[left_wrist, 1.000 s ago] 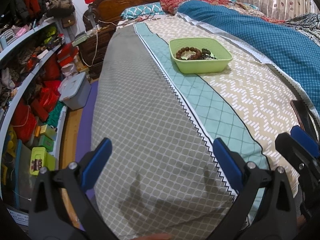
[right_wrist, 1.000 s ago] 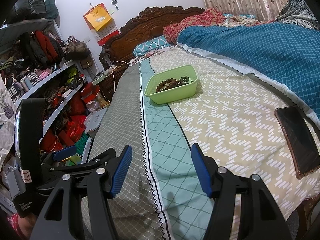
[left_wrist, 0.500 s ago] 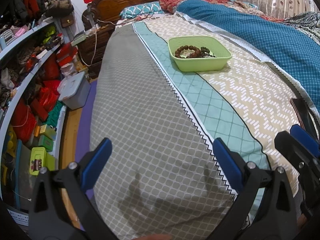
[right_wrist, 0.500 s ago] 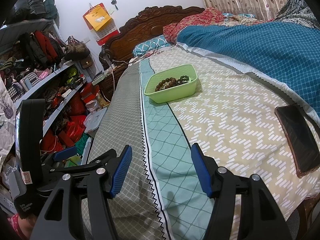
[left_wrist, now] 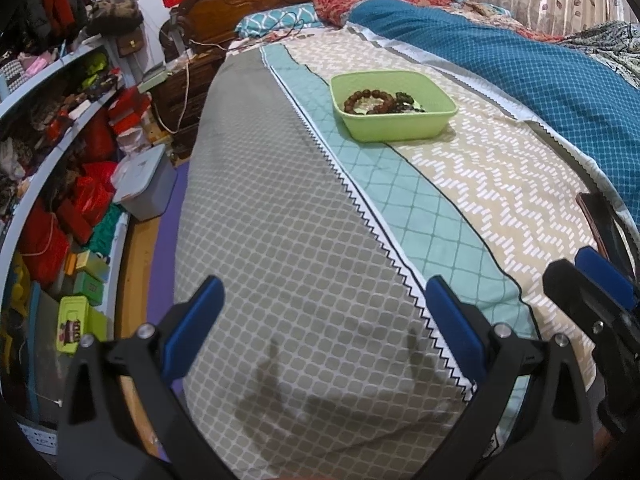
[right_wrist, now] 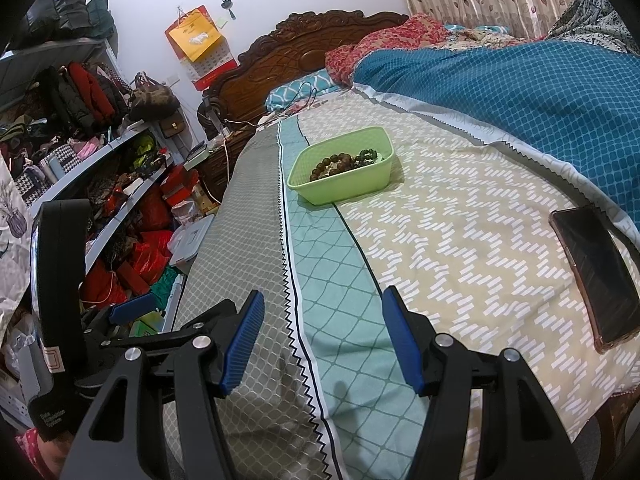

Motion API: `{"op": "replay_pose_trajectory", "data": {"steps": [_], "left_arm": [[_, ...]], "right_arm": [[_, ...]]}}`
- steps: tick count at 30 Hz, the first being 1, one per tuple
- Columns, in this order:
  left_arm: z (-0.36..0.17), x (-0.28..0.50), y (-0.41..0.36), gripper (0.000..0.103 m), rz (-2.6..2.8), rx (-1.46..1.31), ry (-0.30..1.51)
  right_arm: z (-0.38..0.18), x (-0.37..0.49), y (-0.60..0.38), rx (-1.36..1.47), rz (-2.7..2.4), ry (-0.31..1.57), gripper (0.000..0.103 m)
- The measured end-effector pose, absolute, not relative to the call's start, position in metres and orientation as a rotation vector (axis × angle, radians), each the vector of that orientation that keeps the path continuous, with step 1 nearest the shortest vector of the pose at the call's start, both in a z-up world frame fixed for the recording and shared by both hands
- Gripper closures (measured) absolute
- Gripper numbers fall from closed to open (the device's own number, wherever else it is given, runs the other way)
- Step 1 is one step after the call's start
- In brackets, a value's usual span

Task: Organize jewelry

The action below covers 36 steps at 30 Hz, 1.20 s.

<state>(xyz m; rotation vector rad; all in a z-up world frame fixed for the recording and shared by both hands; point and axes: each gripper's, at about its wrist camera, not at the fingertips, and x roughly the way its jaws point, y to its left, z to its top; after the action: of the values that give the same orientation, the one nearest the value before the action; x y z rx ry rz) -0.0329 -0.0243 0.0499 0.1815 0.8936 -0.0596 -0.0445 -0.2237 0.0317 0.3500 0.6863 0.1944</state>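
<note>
Both tongs (left_wrist: 324,324) (right_wrist: 324,340) spread above bedspread (left_wrist: 280,240)

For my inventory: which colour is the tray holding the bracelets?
Light green tray; the left wrist view shows it best.

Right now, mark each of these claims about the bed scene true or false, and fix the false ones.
1. The green tray holds beaded bracelets. True.
2. The left gripper is clamped on a bracelet. False: its jaws are open and hold nothing.
3. A dark phone lies on the bedspread. True.
4. The right gripper is inside the tray. False: it is open, apart from the tray, near the foot of the bed.
5. The tray is upside down. False: it sits upright.
</note>
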Motion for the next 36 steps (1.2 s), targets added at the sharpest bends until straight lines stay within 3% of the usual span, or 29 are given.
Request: {"op": "replay_pose_trajectory", "data": {"steps": [22,36], "left_arm": [[0.038,-0.024,-0.022,0.006,-0.048,0.177,0.955],[0.002,0.016,-0.020,0.006,-0.069,0.126,0.943]], "right_arm": [[0.023,-0.040,-0.223,0.352,0.186,0.709,0.069],[-0.005,0.001,-0.235,0.278,0.065,0.787,0.067]]}}
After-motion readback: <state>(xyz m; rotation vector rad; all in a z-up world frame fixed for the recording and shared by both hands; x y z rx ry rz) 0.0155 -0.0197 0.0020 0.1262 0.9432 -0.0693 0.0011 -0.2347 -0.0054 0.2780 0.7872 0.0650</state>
